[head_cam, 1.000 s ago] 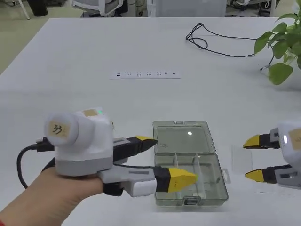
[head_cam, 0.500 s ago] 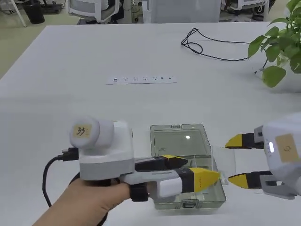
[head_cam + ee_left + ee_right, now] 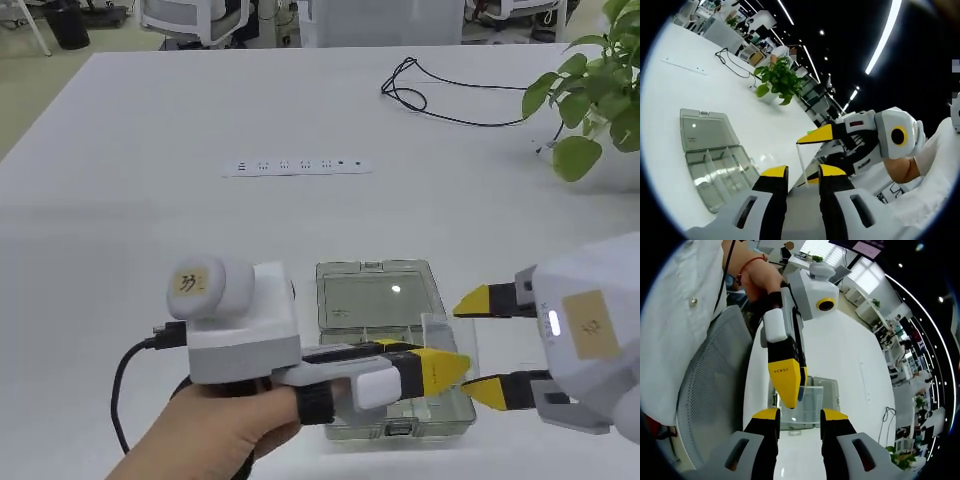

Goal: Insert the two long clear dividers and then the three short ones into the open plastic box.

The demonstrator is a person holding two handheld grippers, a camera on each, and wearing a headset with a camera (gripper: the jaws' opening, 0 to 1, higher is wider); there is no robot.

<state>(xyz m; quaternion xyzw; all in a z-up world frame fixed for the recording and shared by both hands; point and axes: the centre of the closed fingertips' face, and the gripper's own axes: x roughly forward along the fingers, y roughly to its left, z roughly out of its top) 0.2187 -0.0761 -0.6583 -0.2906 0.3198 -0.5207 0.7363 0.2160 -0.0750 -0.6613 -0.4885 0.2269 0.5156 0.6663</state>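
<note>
A broad white table (image 3: 150,150) fills the scene. An open plastic box (image 3: 378,297) of clear grey lies flat on its near part. Farther back lies a white power strip (image 3: 296,166). A looped black cable (image 3: 420,85) lies near the far edge, and a leafy green plant (image 3: 590,90) stands at the right.
</note>
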